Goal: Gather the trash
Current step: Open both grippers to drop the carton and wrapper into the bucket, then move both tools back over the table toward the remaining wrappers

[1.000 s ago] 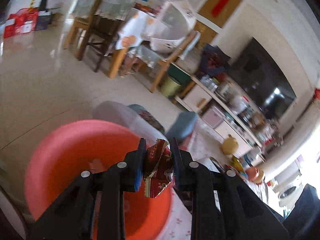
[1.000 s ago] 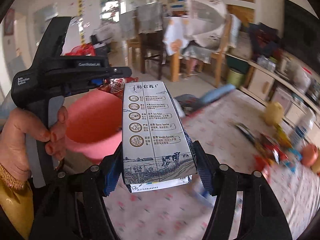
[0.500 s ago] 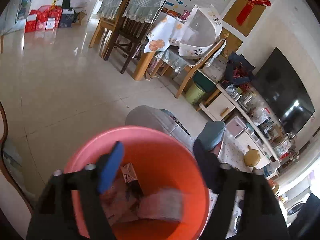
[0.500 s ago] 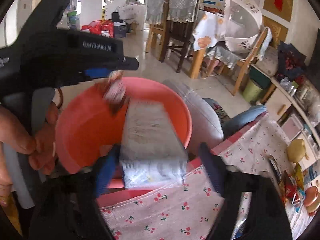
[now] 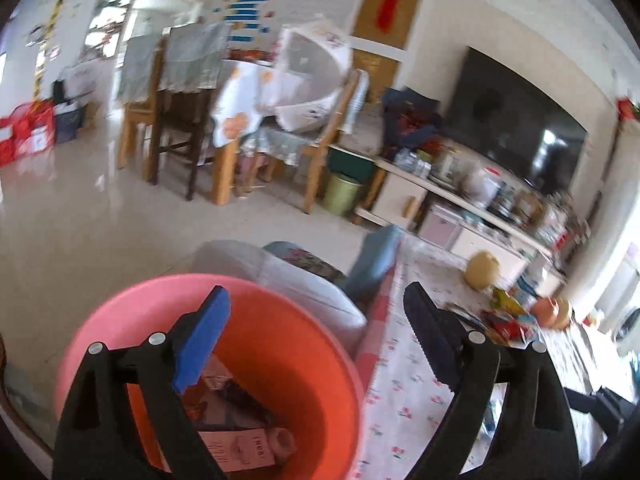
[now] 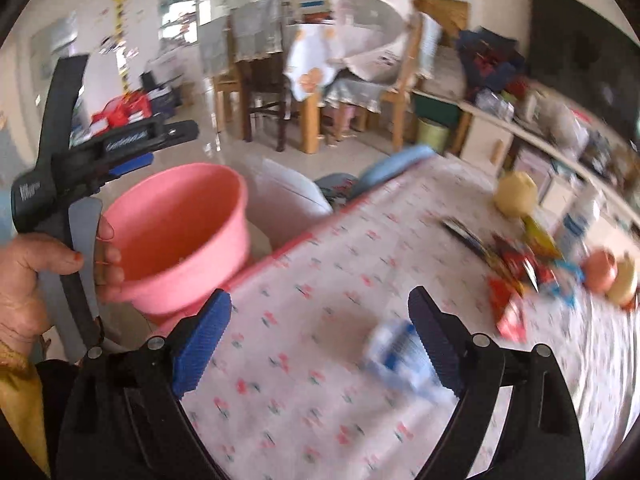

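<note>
A pink basin (image 5: 288, 344) stands beside the table's left edge, with a milk carton (image 5: 236, 448) and crumpled wrappers lying in it. My left gripper (image 5: 316, 332) hangs over the basin's right side; its jaws are opening and nothing is between them. Seen from the right wrist, the left gripper (image 6: 168, 148) sits above the basin (image 6: 180, 232), a hand on its handle. My right gripper (image 6: 320, 320) is over the cherry-print tablecloth (image 6: 304, 412), jaws opening and empty. A blurred blue-and-white wrapper (image 6: 400, 356) lies just inside its right finger. More wrappers (image 6: 516, 272) lie farther right.
A yellow jar (image 6: 516, 192), a white bottle (image 6: 576, 220) and an orange pot (image 6: 600, 272) stand on the table's far side. A grey seat (image 5: 280, 268) with blue cushions sits behind the basin. Dining chairs, a green bin (image 5: 344, 192) and a TV cabinet lie beyond.
The left gripper opened and let the red wrapper drop into the basin. The right gripper released the milk carton into the basin, then swung right, back over the table.
</note>
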